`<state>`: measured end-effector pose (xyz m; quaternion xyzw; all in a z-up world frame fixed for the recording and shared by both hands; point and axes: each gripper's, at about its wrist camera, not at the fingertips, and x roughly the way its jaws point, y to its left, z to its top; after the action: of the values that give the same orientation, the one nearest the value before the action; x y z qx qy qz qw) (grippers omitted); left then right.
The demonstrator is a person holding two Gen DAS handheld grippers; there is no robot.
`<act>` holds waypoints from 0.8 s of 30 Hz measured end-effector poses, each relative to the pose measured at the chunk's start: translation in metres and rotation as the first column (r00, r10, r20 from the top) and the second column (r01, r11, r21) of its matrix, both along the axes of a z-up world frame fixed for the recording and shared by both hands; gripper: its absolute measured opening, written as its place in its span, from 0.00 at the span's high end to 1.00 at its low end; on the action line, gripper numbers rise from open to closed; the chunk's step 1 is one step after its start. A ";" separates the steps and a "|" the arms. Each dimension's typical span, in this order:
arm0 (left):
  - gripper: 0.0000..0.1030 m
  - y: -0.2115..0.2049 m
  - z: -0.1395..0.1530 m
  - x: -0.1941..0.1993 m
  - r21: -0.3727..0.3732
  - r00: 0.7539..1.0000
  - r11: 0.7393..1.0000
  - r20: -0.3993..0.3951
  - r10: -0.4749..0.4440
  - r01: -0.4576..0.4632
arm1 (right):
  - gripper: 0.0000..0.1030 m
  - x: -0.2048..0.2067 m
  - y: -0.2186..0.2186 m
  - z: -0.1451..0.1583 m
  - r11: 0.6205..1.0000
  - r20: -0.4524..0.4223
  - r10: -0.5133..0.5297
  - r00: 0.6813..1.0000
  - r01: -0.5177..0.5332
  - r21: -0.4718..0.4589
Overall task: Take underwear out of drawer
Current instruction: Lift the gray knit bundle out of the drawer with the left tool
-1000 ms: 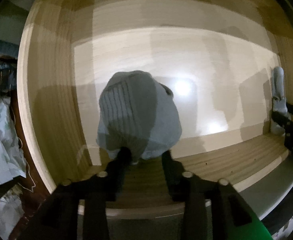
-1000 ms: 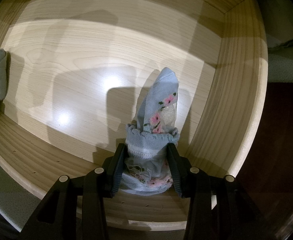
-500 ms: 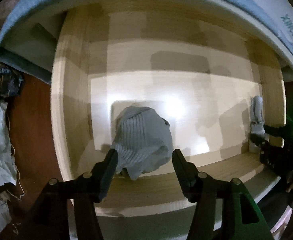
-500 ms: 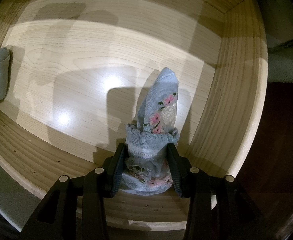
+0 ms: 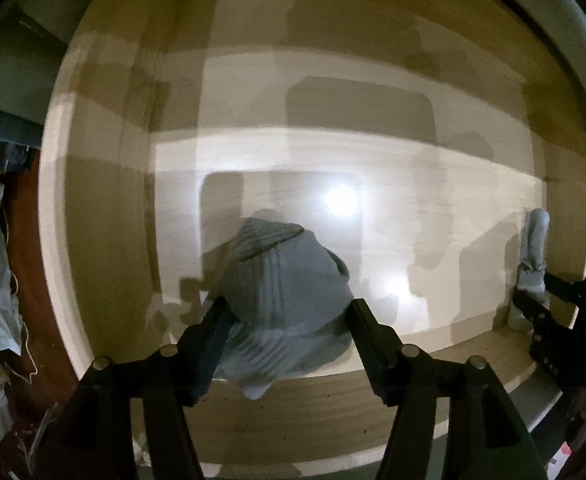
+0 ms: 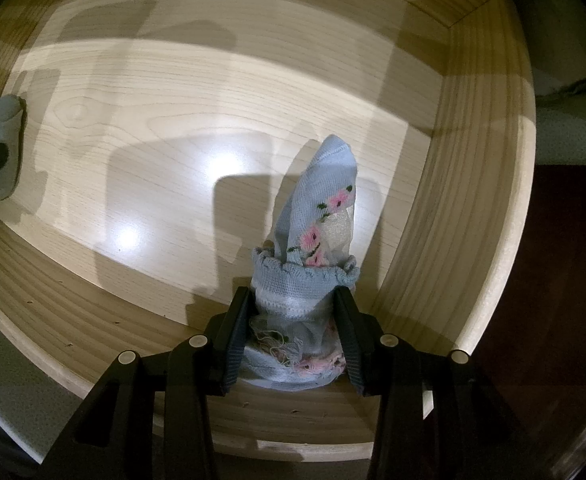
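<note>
Inside the pale wooden drawer point(image 6: 173, 152), the smooth floor stretches broad and bare between the two bundles, with the right side wall rising just beside the right gripper point(image 6: 293, 320) and the front rail curving under both tools. Its black fingers are clamped on a light-blue knitted bundle with pink flowers point(image 6: 321, 236), which stands upright out of the grip near the front right corner. Toward the left end, the left gripper point(image 5: 289, 328) has its fingers spread around a grey-blue ribbed cloth bundle point(image 5: 281, 284); the bundle sits between them at the front rail, and whether they touch it is blurred.
</note>
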<state>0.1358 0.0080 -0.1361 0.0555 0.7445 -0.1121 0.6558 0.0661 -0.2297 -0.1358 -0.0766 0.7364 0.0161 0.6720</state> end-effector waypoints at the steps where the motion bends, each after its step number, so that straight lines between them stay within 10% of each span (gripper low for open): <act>1: 0.37 -0.003 -0.002 0.000 0.011 1.000 1.000 -0.001 -0.004 0.004 | 0.61 0.000 0.000 0.000 1.000 0.000 0.000 1.000 0.000 0.000; 17: 0.37 -0.024 -0.013 -0.007 0.079 1.000 0.997 0.008 -0.026 0.026 | 0.61 0.000 0.000 0.000 1.000 0.000 0.000 1.000 0.000 0.000; 24: 0.52 -0.025 -0.009 -0.010 0.107 0.998 0.994 0.049 -0.039 0.033 | 0.61 0.000 0.000 0.001 1.000 0.001 -0.001 1.000 0.001 0.000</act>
<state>0.1258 -0.0170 -0.1447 0.1066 0.7313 -0.0828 0.6686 0.0658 -0.2299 -0.1352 -0.0762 0.7360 0.0160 0.6725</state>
